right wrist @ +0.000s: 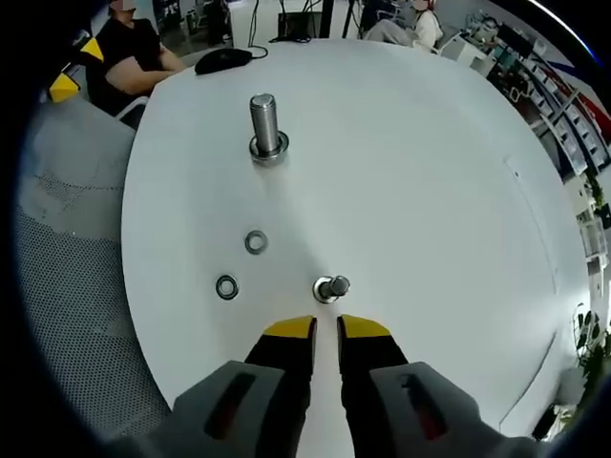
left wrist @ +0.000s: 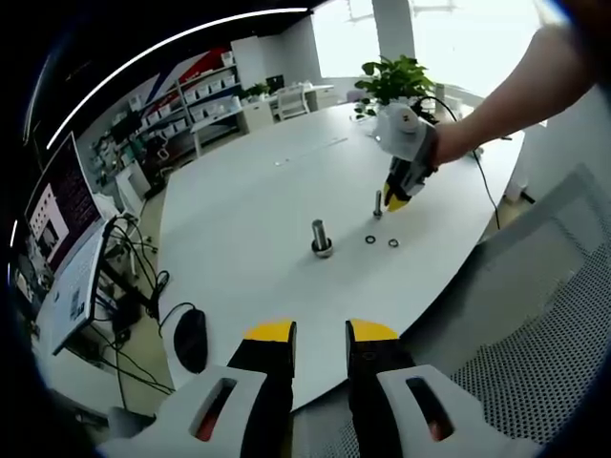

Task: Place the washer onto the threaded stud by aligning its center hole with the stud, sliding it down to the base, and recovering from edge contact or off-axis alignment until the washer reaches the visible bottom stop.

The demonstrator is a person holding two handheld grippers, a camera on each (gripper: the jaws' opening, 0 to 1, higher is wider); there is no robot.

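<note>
Right gripper (right wrist: pixel 326 329): yellow-tipped jaws are seen drawn close together, a narrow slit left between them; nothing is pinched. The tips are held just short of the small threaded stud (right wrist: pixel 333 286), which stands upright on the white table (right wrist: pixel 430 172) directly ahead of the jaws; whether they touch it cannot be told.

Washers: one washer (right wrist: pixel 226 286) lies flat to the left of the right jaws, level with the small stud; a second washer (right wrist: pixel 255 241) lies a little farther ahead and left. Both are apart from the stud and from each other.

Large stud (right wrist: pixel 264 122): set upright well ahead of the right jaws, with a ring at its base.

Left gripper (left wrist: pixel 320 334): jaws are seen parted by a moderate gap, empty, held over the near table edge (left wrist: pixel 239 286). The large stud (left wrist: pixel 320 235) stands ahead of them, the two washers (left wrist: pixel 370 239) (left wrist: pixel 392 242) beyond and right of it.

Right gripper as seen from the left gripper view (left wrist: pixel 395 200): held by a hand (left wrist: pixel 434 143), tips lowered beside the small stud (left wrist: pixel 378 202).

Also listed: computer mouse (left wrist: pixel 189 339), left of the left jaws; potted plant (left wrist: pixel 391 81), far across the table.
</note>
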